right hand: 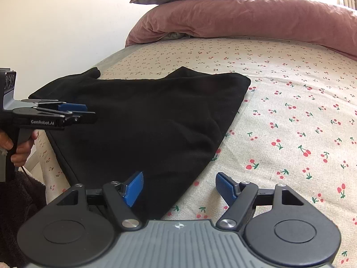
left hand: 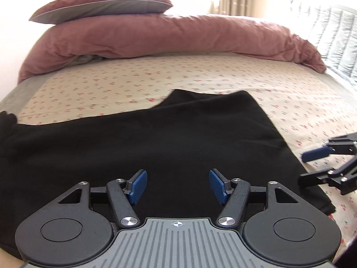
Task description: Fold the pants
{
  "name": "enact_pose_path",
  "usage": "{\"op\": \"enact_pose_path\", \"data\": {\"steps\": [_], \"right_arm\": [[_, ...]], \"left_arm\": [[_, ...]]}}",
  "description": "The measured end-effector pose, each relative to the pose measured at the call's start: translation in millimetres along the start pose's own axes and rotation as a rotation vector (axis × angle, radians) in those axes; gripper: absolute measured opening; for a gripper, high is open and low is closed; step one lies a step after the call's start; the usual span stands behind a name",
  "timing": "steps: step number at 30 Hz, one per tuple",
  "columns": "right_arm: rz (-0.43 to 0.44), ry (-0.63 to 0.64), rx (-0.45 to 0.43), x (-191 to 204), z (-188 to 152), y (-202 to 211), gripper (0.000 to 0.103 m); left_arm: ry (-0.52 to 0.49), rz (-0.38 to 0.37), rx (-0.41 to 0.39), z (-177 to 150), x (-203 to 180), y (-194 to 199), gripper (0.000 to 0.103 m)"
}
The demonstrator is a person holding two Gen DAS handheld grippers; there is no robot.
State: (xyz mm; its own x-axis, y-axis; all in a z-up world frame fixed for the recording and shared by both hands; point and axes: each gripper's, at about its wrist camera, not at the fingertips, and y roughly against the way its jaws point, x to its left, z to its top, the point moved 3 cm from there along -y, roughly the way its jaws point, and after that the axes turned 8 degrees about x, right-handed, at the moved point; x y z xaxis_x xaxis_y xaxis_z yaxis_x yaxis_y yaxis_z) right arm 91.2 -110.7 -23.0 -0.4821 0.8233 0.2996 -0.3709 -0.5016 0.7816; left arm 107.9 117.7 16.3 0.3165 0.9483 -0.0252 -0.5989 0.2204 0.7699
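Black pants (left hand: 156,138) lie folded flat on a cherry-print bed sheet (left hand: 111,84), with one end trailing off toward the bed's left edge. My left gripper (left hand: 177,174) hovers open over the pants' near part, with only dark cloth behind the gap and nothing between its blue pads. The right wrist view shows the pants (right hand: 145,116) from their right side. My right gripper (right hand: 179,176) is open above their near right edge, left finger over cloth, right finger over sheet (right hand: 290,111). The right gripper (left hand: 304,167) also shows at the right margin of the left wrist view.
A pink duvet (left hand: 167,35) is bunched along the far side of the bed with a pillow (left hand: 100,6) on top. A grey quilted cover (left hand: 334,33) lies far right. A hand (right hand: 20,149) grips the left gripper (right hand: 90,112) at the bed's left edge.
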Motion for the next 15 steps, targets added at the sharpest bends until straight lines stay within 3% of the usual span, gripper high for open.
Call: {"op": "enact_pose_path", "data": {"steps": [6,13,15], "right_arm": [[-0.039,0.074,0.008,8.2,-13.3,6.3,0.069],[-0.072,0.193,0.037,19.6,-32.9,14.9,0.068],[-0.091,0.226,0.046,21.1,-35.4,19.9,0.063]], "left_arm": [[-0.121,-0.106,0.022,-19.8,-42.6,-13.3,0.062],[-0.171,-0.092,0.004,-32.1,-44.7,-12.9,0.063],[-0.172,-0.100,-0.005,-34.1,-43.6,-11.2,0.063]]}}
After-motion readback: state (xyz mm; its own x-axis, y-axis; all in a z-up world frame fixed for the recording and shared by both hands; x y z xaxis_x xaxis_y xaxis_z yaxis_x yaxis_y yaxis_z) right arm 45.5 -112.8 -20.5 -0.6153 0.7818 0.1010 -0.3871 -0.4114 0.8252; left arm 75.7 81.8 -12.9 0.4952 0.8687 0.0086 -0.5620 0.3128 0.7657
